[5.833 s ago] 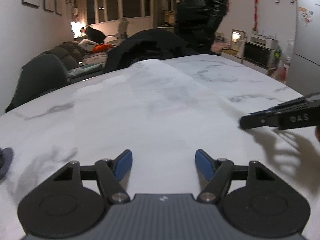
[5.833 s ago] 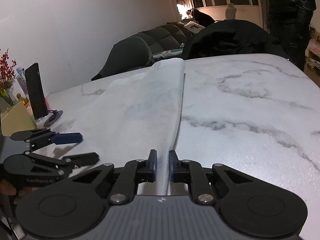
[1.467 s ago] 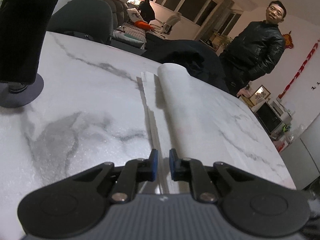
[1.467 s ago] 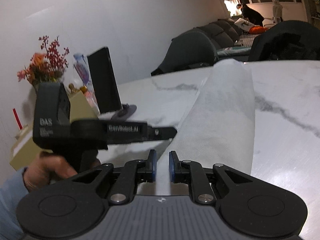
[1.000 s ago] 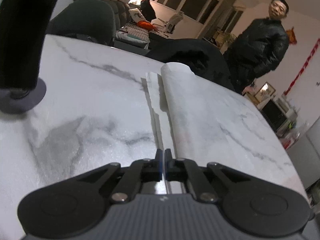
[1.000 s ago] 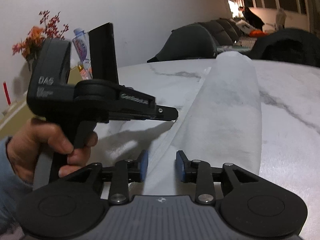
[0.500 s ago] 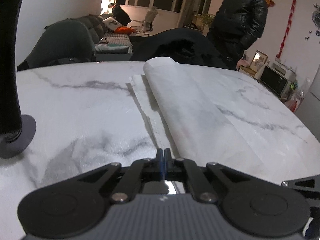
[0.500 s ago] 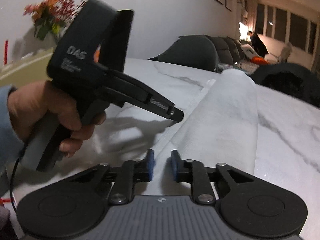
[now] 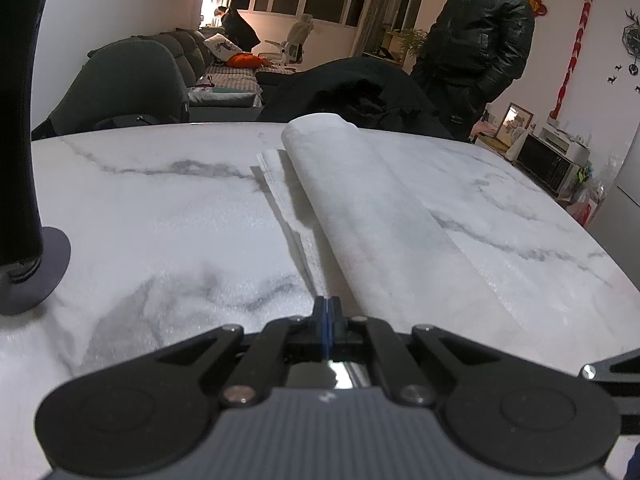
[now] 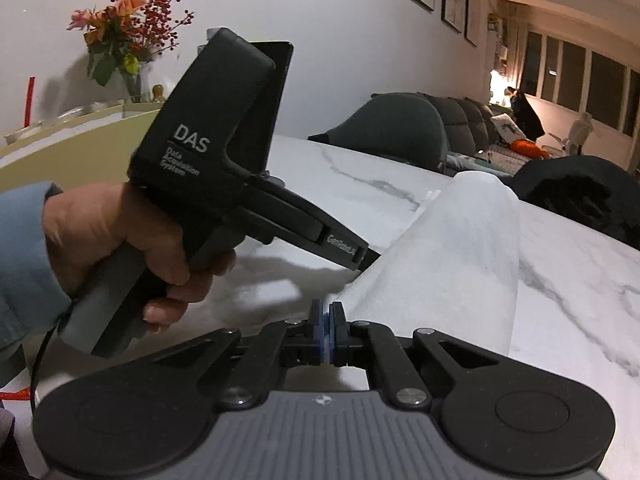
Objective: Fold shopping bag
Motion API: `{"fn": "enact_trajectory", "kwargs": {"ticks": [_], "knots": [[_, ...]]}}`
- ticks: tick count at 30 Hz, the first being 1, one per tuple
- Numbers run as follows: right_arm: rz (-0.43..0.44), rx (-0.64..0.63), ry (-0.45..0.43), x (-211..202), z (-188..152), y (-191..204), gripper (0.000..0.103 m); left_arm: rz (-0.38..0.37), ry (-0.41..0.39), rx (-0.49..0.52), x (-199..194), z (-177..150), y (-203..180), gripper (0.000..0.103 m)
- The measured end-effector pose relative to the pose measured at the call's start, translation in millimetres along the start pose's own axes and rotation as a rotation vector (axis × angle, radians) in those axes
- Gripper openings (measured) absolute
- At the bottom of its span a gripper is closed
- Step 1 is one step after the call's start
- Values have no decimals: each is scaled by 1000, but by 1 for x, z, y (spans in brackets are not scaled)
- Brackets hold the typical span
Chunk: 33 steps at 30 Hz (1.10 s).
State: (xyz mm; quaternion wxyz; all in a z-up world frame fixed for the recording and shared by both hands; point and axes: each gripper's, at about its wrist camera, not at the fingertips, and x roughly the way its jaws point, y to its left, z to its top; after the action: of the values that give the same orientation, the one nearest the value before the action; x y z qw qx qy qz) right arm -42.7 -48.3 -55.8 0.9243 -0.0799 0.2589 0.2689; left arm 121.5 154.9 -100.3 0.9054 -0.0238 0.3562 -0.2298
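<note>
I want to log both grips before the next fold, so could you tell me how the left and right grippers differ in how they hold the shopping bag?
The left gripper pinches the flat lower layer's edge, to the left of the rolled-over fold; the right gripper pinches the near end of the raised fold. The left gripper's pads look fully shut, while the right gripper's show a white sliver of shopping bag between them. Both are closed on the white bag, low over the marble table.

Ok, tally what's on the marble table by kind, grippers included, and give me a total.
White shopping bag, folded lengthwise: 1
Handheld grippers, left gripper and right gripper, fingers shut on the bag's near end: 2
Dark stand with round base: 1
Total: 4
</note>
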Motion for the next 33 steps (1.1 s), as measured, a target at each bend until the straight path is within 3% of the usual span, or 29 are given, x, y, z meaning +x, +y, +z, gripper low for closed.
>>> {"fn": "enact_trajectory", "kwargs": {"ticks": [16, 20, 27, 30, 33], "knots": [[62, -45, 38, 10, -8, 2, 4, -25, 5, -57, 1, 2, 8, 0], [76, -22, 46, 11, -10, -3, 4, 20, -17, -81, -5, 4, 13, 0], [83, -13, 50, 13, -10, -6, 4, -46, -67, -108, -20, 15, 11, 0], [82, -15, 50, 14, -9, -5, 4, -112, -58, -103, -18, 16, 2, 1], [82, -14, 51, 15, -9, -6, 4, -112, -24, -81, -8, 13, -6, 1]]}}
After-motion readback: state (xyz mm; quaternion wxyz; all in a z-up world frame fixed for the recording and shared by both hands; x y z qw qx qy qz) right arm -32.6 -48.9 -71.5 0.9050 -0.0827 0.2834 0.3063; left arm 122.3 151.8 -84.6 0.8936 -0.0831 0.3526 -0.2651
